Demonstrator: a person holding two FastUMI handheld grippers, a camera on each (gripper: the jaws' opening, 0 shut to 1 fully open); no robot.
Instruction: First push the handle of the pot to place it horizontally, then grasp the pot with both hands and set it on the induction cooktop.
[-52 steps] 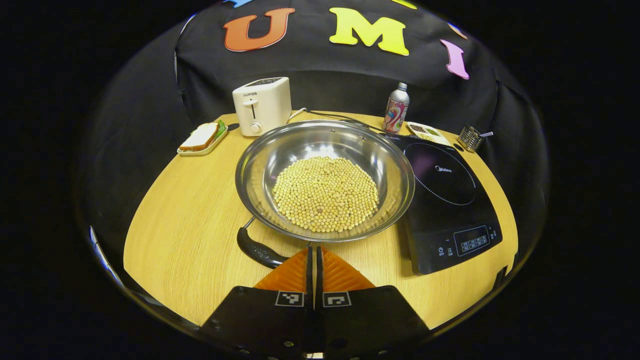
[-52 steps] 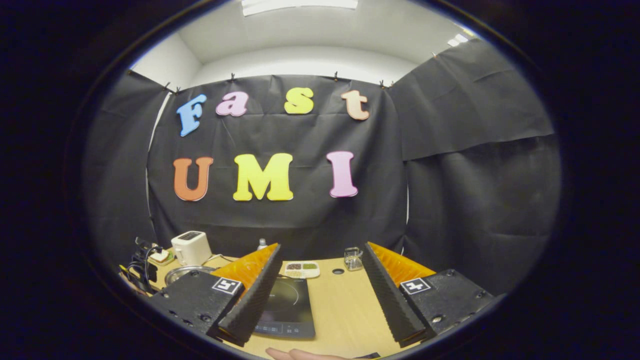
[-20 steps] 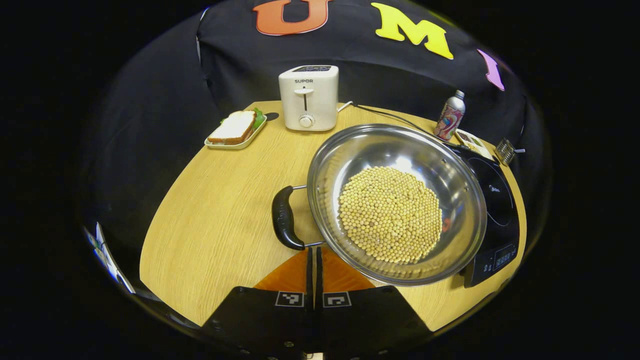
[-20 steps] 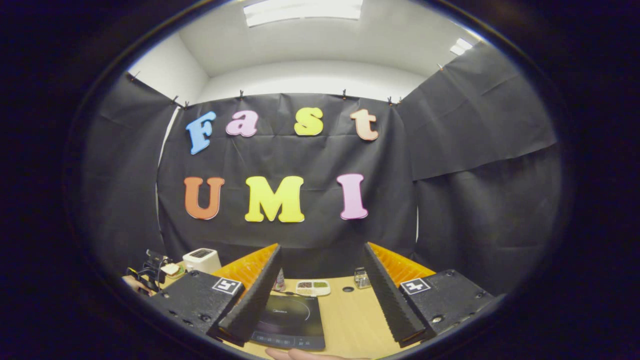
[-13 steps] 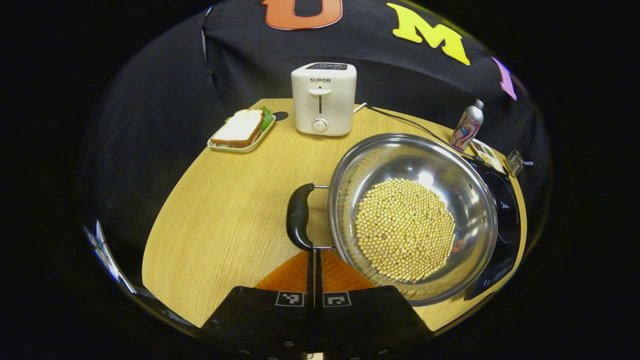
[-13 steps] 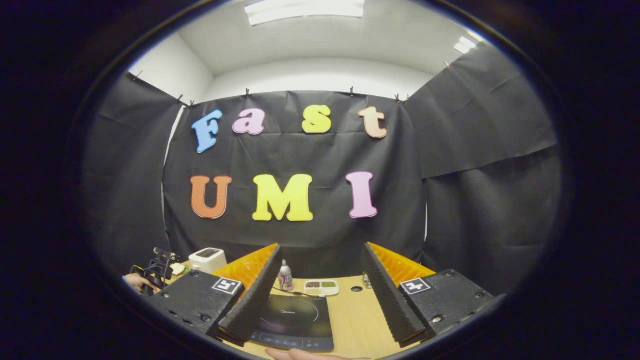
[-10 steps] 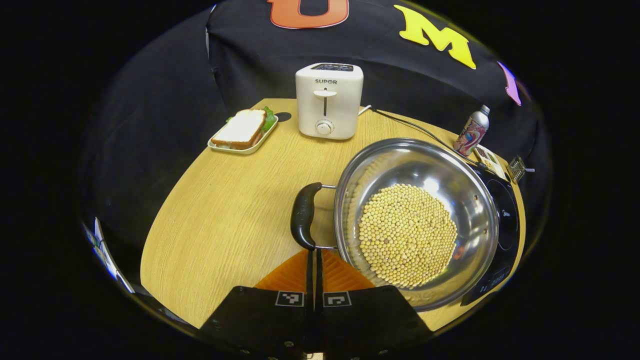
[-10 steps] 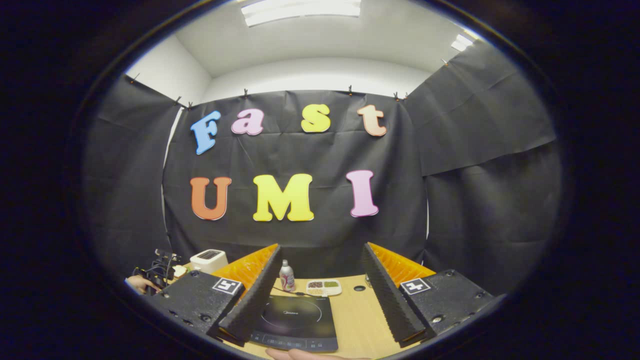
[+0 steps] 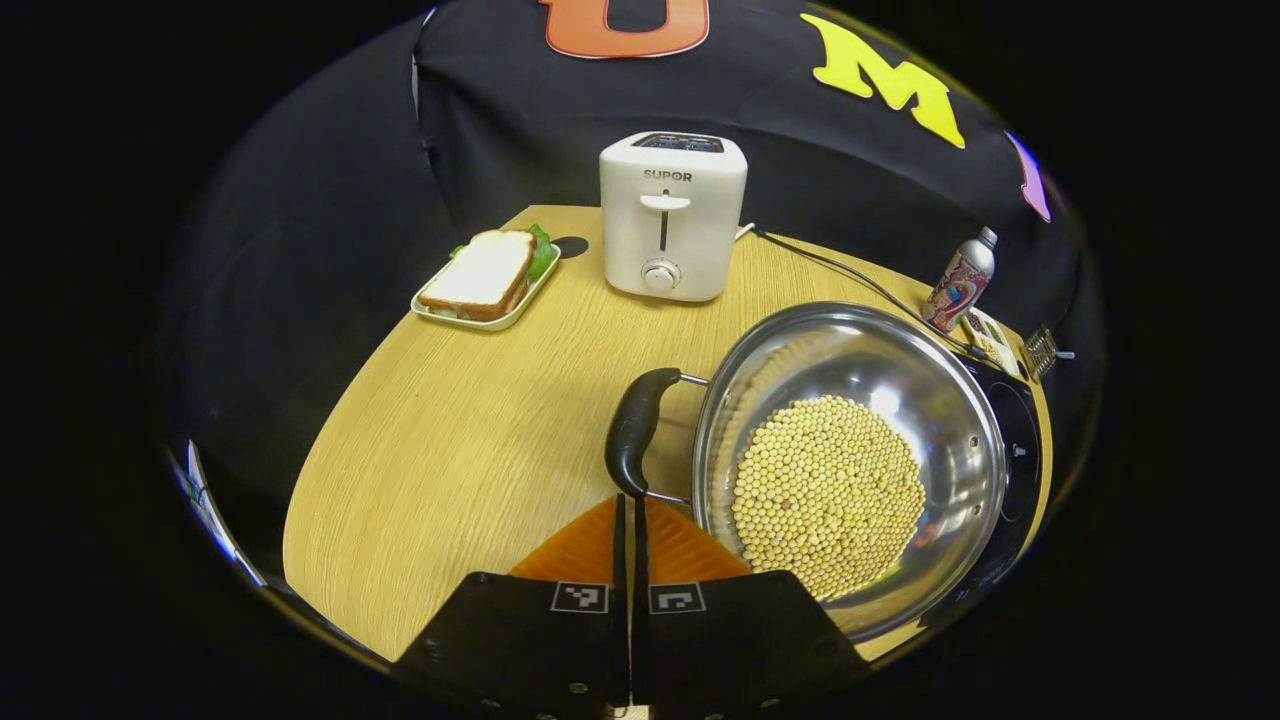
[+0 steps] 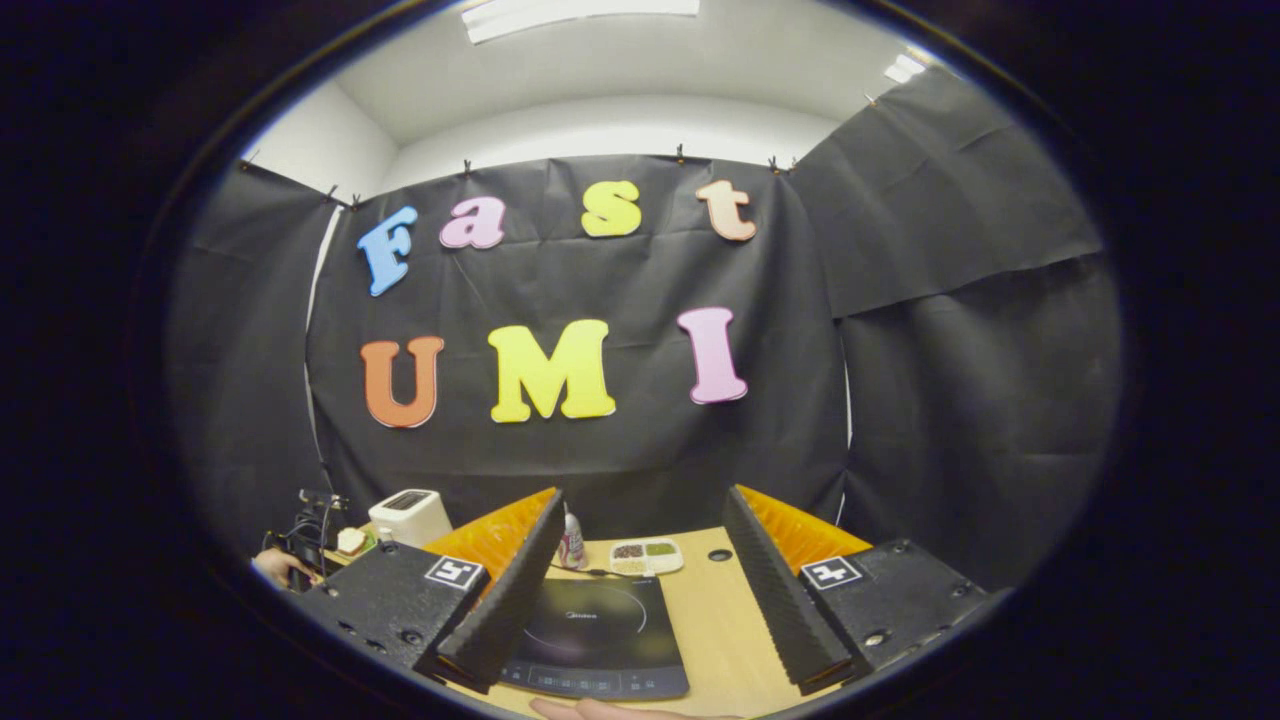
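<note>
A steel pot (image 9: pixel 880 345) full of soybeans (image 9: pixel 830 490) sits on the wooden table (image 9: pixel 450 450), right of centre in the left gripper view. Its black handle (image 9: pixel 634 430) points to the left and stands nearly upright in the frame. My left gripper (image 9: pixel 628 503) is shut, and its tips touch the lower end of that handle. The black induction cooktop (image 9: pixel 1008 405) lies just beyond the pot, partly hidden by it. My right gripper (image 10: pixel 641 492) hangs open above the cooktop (image 10: pixel 600 630), nothing between its fingers.
A white toaster (image 9: pixel 672 228) with its cable stands at the back. A sandwich on a tray (image 9: pixel 487 275) lies to its left. A bottle (image 9: pixel 962 280) and a small sectioned dish (image 10: pixel 645 556) are behind the cooktop. A hand (image 10: pixel 275 565) holds the left gripper.
The pot has turned on the table: its handle swung from the near side round to the left, with my shut left gripper following it. My right gripper stayed open and shifted only slightly.
</note>
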